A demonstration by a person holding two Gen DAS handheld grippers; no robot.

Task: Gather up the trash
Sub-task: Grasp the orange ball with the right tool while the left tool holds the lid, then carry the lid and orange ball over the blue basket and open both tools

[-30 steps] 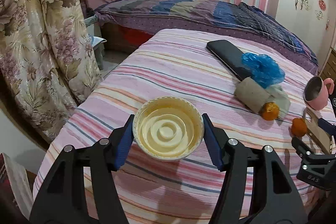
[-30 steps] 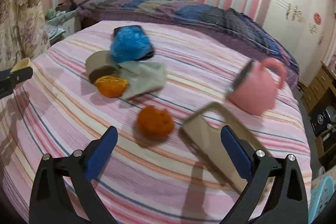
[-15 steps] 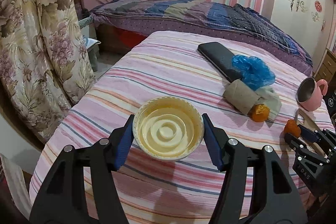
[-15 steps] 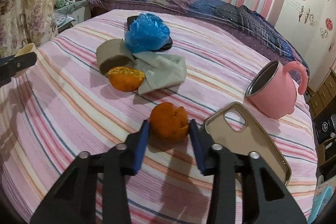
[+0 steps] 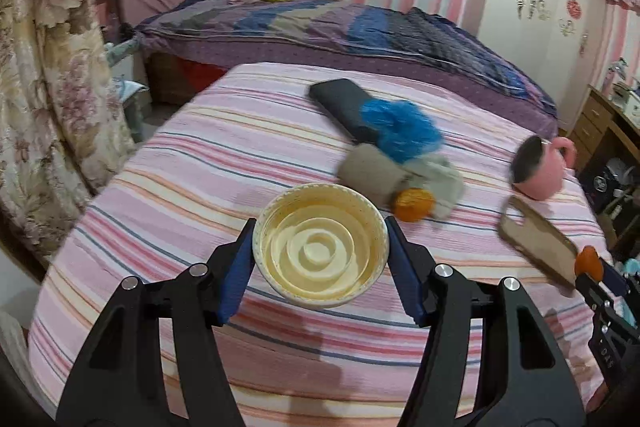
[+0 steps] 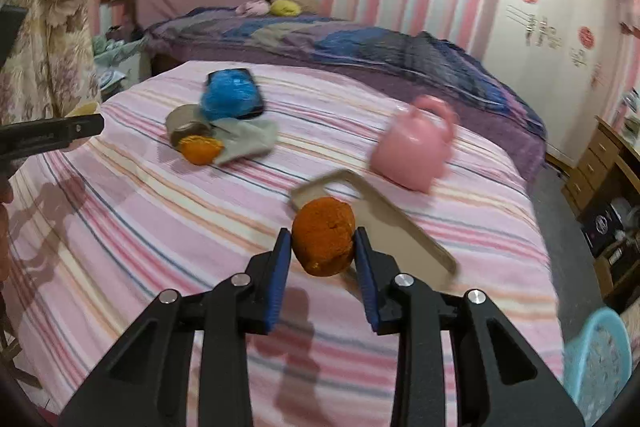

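Carrying a cream round plastic bowl (image 5: 320,251) in the left gripper (image 5: 320,259) and closing the right gripper (image 6: 322,251) on an orange peel lump (image 6: 323,242), lifted off the striped bed (image 6: 160,211), leaving another orange peel (image 6: 199,149) and blue crumpled bag (image 6: 228,99) uncollected.

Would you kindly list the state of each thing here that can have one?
Left claw: shut on round cream paper bowl, empty, upright.
Right claw: closing on orange peel piece, lifted.
Pink metal mug: tipped on its side.
Second orange peel: lying on striped bedspread.
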